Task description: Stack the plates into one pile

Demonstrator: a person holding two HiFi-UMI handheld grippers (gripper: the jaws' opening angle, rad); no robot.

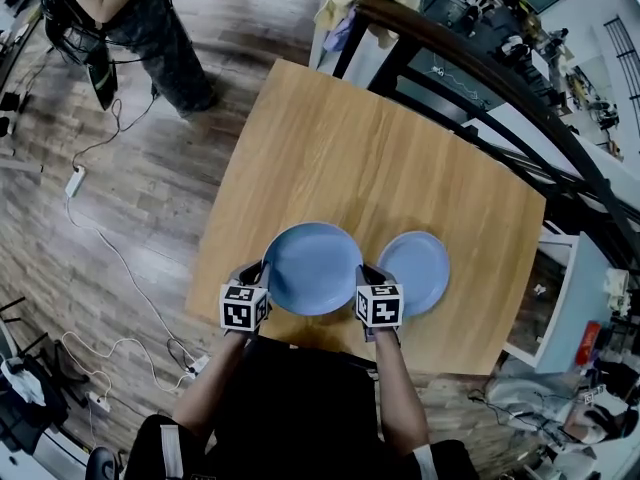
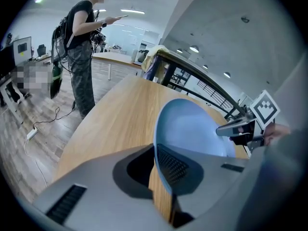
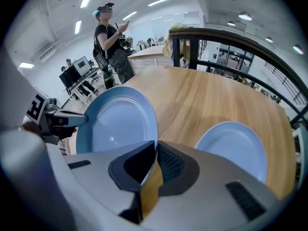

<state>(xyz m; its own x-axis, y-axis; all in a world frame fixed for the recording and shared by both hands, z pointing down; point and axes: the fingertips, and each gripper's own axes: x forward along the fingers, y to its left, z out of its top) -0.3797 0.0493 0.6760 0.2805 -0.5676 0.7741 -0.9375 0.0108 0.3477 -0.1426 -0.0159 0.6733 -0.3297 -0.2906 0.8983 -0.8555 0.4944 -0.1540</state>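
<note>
Here we see a blue plate [image 1: 312, 268] carried between both grippers near the front edge of the wooden table [image 1: 350, 148]. The left gripper [image 1: 262, 276] is clamped on the plate's left rim. In its own view the rim runs straight between the two closed jaws, with the dark pad pressed against it. The right gripper [image 1: 364, 280] pinches the opposite rim in the same way, its jaws drawn together on the thin edge. The plate looks slightly raised off the wood. A second plate [image 1: 415, 271], also blue, lies flat on the table just beside the right gripper. A person [image 1: 150, 28] stands on the floor beyond the table's far corner.
</note>
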